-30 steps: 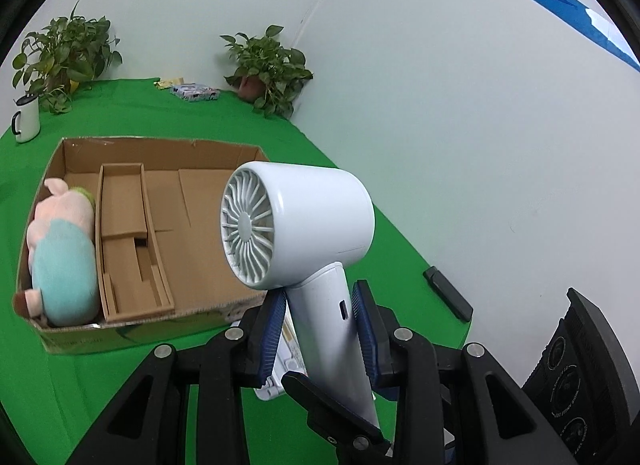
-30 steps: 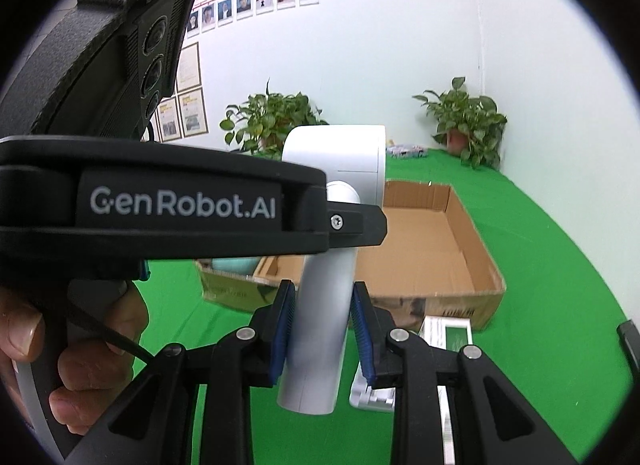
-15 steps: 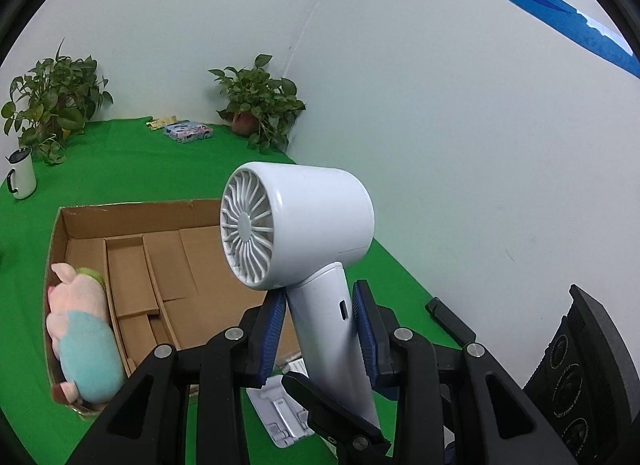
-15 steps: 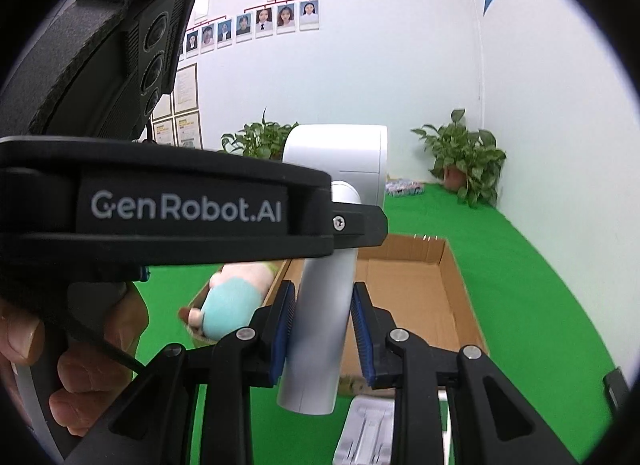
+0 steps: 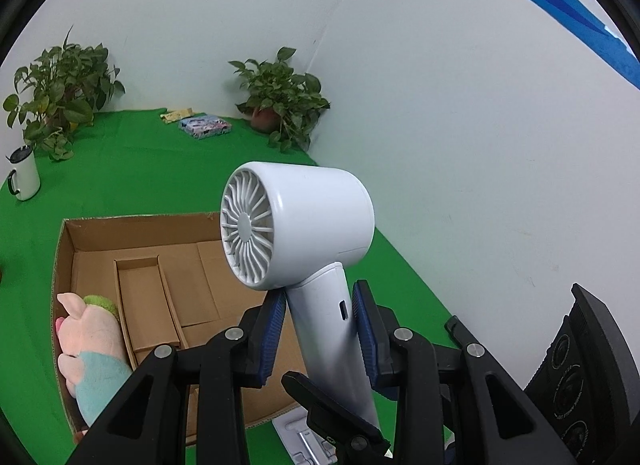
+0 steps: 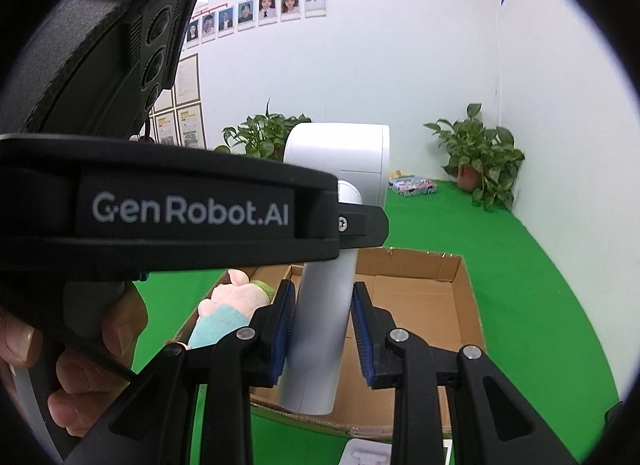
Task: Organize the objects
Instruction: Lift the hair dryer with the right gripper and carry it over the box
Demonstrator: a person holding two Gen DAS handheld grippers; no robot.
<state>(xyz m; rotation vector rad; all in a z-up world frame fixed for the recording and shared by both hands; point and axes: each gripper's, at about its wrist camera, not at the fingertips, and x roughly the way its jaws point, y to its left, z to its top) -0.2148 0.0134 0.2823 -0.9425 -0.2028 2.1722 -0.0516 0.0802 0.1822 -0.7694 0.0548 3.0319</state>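
Observation:
A white hair dryer (image 5: pixel 298 225) stands upright in the air, its handle held between both grippers. My left gripper (image 5: pixel 320 319) is shut on the handle, blue pads on each side. My right gripper (image 6: pixel 322 319) is shut on the same handle (image 6: pixel 324 329) from another side; the left gripper's black body (image 6: pixel 180 209) crosses that view. Below lies an open cardboard box (image 5: pixel 68 241) on green cloth, also in the right wrist view (image 6: pixel 466 289). A pink and teal plush pig (image 5: pixel 90 349) lies in its left compartment.
A white stand-like object (image 5: pixel 298 435) lies on the cloth just in front of the box. A white mug (image 5: pixel 24 179), two potted plants (image 5: pixel 280 99) and a colourful packet (image 5: pixel 204 127) sit at the back. White walls close the right side.
Both grippers have lifted the hair dryer higher and tilted up. The box and the pig have dropped lower in both views.

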